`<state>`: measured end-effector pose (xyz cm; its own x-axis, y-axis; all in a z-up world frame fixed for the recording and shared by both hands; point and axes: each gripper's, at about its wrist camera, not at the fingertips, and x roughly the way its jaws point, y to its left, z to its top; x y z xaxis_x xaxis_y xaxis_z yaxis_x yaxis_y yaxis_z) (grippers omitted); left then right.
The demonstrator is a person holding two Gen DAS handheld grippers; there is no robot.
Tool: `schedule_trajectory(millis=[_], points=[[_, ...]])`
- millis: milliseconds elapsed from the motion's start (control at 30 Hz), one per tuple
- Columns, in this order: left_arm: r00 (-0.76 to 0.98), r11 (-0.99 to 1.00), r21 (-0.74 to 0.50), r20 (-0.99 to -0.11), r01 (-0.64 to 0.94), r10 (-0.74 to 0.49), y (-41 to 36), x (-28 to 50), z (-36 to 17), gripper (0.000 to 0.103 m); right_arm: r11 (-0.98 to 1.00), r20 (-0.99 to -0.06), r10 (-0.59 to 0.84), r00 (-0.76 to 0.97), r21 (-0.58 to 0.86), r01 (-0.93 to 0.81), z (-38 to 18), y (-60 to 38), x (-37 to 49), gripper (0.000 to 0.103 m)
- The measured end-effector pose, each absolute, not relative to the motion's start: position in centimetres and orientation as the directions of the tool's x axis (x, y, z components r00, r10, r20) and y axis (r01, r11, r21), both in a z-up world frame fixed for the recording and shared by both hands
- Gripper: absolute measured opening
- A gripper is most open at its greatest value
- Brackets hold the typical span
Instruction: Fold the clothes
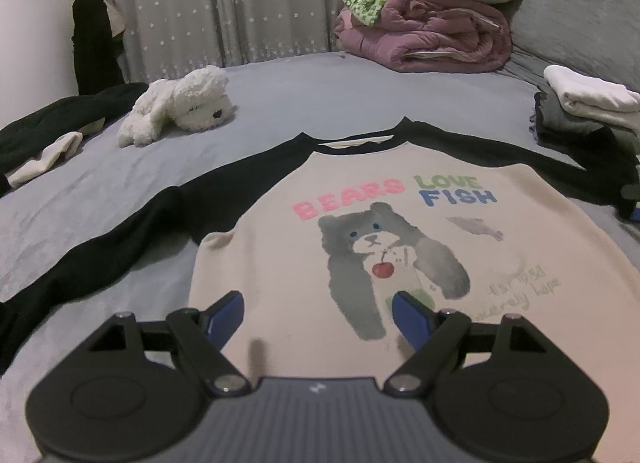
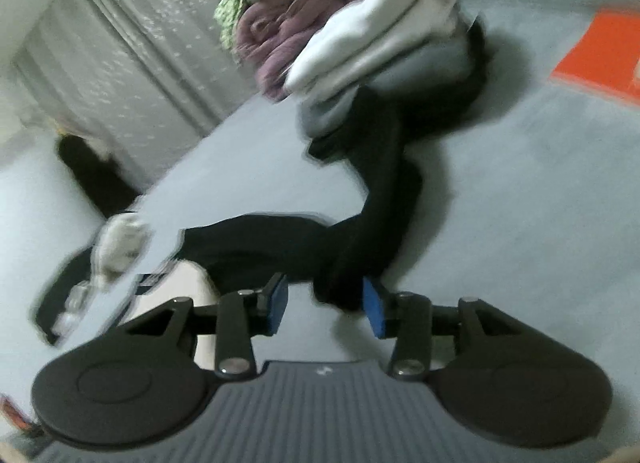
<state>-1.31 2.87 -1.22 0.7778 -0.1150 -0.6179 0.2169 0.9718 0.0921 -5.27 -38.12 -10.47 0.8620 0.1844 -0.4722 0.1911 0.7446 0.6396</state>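
The grey bed (image 1: 280, 103) has open sheet to the left of the sweatshirt (image 1: 400, 255), which lies flat, front up, black sleeves spread. A star-patterned curtain (image 1: 220, 3) closes the far side; a purple quilt (image 1: 432, 35) is heaped far right, folded clothes (image 1: 580, 103) stacked at the right edge, a white plush toy (image 1: 180, 107) far left. The left gripper (image 1: 318, 311) hangs over the near hem, fingers wide apart, holding nothing. In the blurred right view the right gripper (image 2: 324, 303) is partly open around the black sleeve (image 2: 360, 239), its end between the fingers; whether they pinch it I cannot tell
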Motion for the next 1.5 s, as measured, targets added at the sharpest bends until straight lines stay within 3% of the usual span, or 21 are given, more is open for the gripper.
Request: schedule_trajectory(millis=[167,367,433,533,800,933,1033,1100,1133,1500], points=[[0.771,0.964,0.146,-0.632,0.220,-0.080,1.8,-1.0,-3.8,0.086,0.634,-0.436,0.337,0.835,0.760,0.142,-11.9,-35.6,-1.2,0.048],[0.794,0.981,0.068,-0.599,0.183,-0.107,3.2,-1.3,-4.6,0.094,0.628,-0.439,0.324,0.838,0.762,0.157,-12.0,-33.7,3.4,0.047],[0.793,0.982,0.053,-0.598,0.182,-0.114,3.4,-1.1,-4.7,0.095,0.639,-0.443,0.296,0.846,0.750,0.169,-12.1,-33.5,4.1,0.042],[0.796,0.981,0.060,-0.595,0.183,-0.112,3.2,-1.1,-4.8,0.095,0.673,-0.472,0.243,0.847,0.711,0.204,-12.2,-33.6,4.4,0.007],[0.792,0.981,0.052,-0.600,0.186,-0.118,3.5,-0.8,-4.9,0.097,0.832,-0.483,0.060,0.874,0.508,0.223,-9.0,-34.7,6.8,0.005],[0.790,0.981,0.053,-0.602,0.186,-0.117,3.6,-0.8,-4.9,0.097,0.891,-0.560,0.064,0.826,0.405,0.206,-10.2,-33.6,7.5,0.006],[0.783,0.981,0.045,-0.609,0.189,-0.123,3.8,-0.7,-4.9,0.098,0.891,-0.568,0.086,0.819,0.411,0.192,-10.6,-33.7,6.1,0.017],[0.778,0.980,0.041,-0.615,0.195,-0.129,3.9,-0.7,-4.8,0.099,0.872,-0.560,0.109,0.821,0.450,0.192,-10.4,-34.1,4.8,0.043],[0.775,0.980,0.039,-0.618,0.197,-0.132,3.9,-0.8,-4.7,0.099,0.866,-0.555,0.120,0.823,0.465,0.187,-10.2,-34.3,4.0,0.047],[0.740,0.964,0.011,-0.643,0.267,-0.197,7.3,-6.7,-3.9,0.099,0.843,-0.579,0.282,0.765,0.530,0.091,-8.6,-32.6,-7.1,0.048]])
